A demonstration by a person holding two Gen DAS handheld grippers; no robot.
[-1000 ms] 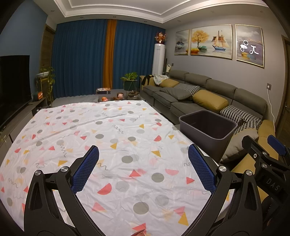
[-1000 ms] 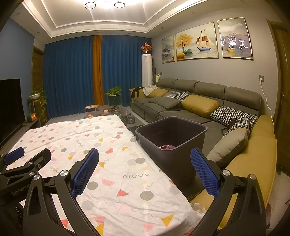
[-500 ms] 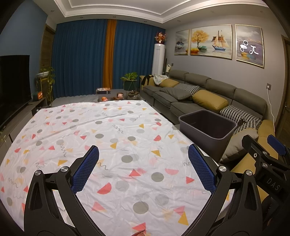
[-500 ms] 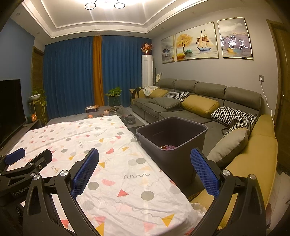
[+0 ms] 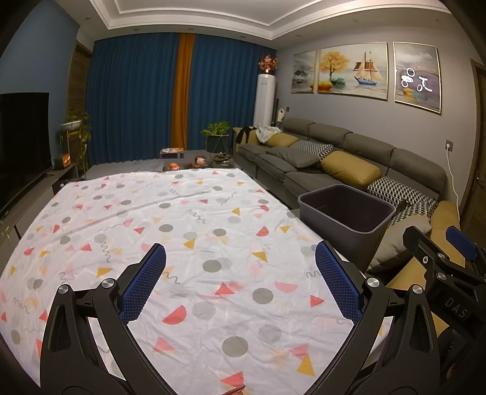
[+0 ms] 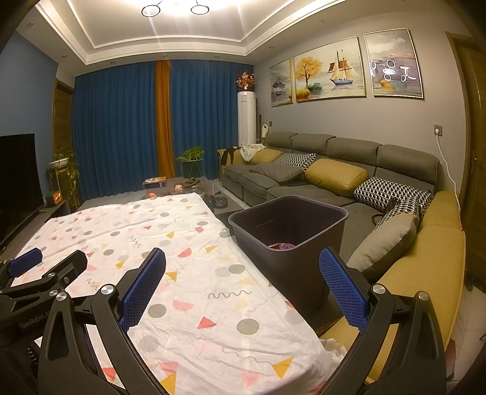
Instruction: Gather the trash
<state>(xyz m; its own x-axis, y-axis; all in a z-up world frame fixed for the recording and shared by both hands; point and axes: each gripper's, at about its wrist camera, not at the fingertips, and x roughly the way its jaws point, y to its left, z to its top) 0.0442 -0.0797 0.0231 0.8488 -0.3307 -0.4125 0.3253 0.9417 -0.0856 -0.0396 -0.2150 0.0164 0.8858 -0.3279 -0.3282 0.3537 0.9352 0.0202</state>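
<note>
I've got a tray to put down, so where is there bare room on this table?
Nearly everywhere: the patterned tablecloth lies bare from the grippers to its far edge. Crowded spots are the right edge beside the bin, and the low table beyond the far edge.

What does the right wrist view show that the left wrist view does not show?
Only the right wrist view shows trash lying at the bottom of the dark bin, and the ceiling lights. Only the left wrist view shows the tablecloth across its full width; there the bin's inside is hidden. Both views show the bin beside the cloth, the sofa, and both claws, left and right, open and empty.
</note>
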